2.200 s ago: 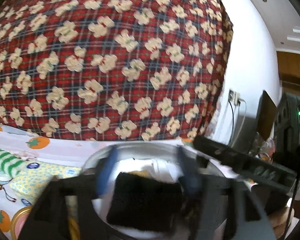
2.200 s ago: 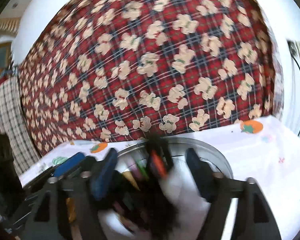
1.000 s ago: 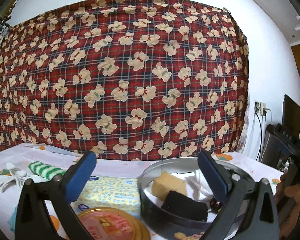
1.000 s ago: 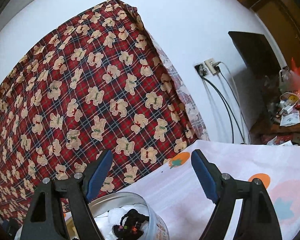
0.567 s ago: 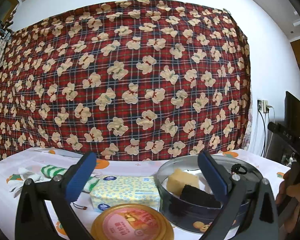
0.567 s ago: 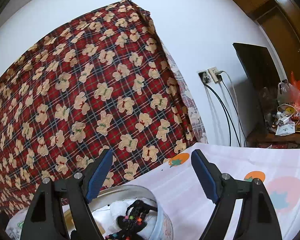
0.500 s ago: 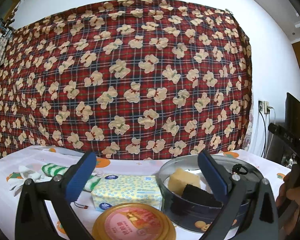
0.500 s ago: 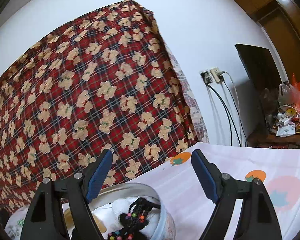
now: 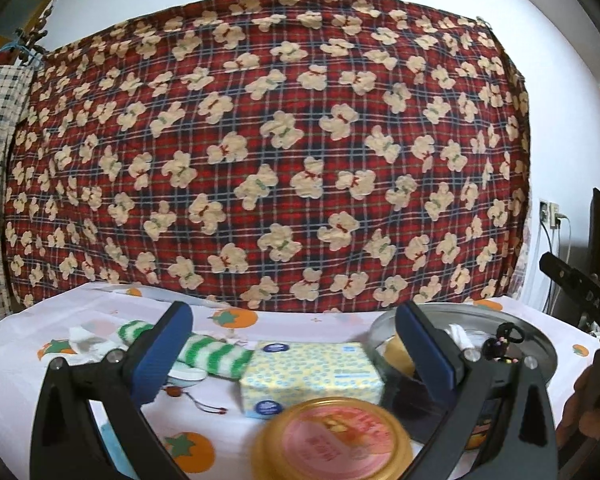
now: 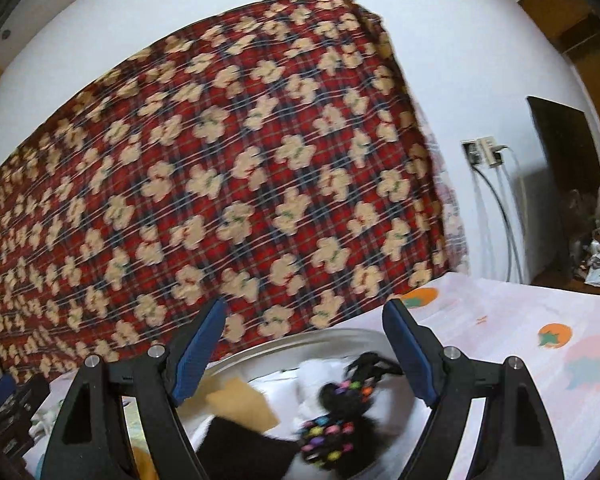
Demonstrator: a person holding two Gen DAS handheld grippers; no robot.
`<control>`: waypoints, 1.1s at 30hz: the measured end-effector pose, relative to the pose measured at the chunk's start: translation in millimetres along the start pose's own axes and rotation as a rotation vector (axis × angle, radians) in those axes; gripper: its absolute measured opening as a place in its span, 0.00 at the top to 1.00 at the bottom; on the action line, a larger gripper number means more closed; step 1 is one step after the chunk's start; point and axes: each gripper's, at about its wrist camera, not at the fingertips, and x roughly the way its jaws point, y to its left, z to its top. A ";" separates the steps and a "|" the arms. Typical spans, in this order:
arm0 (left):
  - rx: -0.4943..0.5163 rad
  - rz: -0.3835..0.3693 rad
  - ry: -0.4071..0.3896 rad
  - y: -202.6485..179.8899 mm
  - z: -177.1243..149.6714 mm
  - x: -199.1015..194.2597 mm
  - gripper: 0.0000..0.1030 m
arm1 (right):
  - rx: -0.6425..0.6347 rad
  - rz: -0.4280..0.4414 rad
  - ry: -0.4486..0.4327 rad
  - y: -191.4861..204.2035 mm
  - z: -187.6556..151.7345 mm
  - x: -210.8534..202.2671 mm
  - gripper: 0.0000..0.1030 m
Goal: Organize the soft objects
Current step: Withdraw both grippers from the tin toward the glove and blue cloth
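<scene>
A round metal tin (image 9: 540,346) stands on the table at the right of the left wrist view. In the right wrist view the tin (image 10: 340,336) holds a tan sponge (image 10: 242,400), a black sponge (image 10: 240,452), white cloth (image 10: 320,372) and a black hair tie with coloured beads (image 10: 340,424). My left gripper (image 9: 292,344) is open and empty, level, behind a yellow tissue pack (image 9: 308,372) and a green-striped sock (image 9: 212,356). My right gripper (image 10: 304,344) is open and empty above the tin's near side.
The tin's pink-and-gold lid (image 9: 332,440) lies in front of the tissue pack. A red plaid bear-print cloth (image 9: 260,152) hangs behind the table. White crumpled cloth (image 9: 86,340) and a small bead cord (image 9: 196,400) lie at left. Wall sockets and cables (image 10: 488,160) are at right.
Both grippers drew back from the tin, still open. In the left view the tin, tissue pack and lid slid rightward. In the right view the tin's contents came further into sight.
</scene>
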 end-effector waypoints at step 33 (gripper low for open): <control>-0.150 0.233 0.060 148.7 -0.3 -0.5 0.00 | -0.078 0.306 0.188 145.4 -52.2 -4.4 0.20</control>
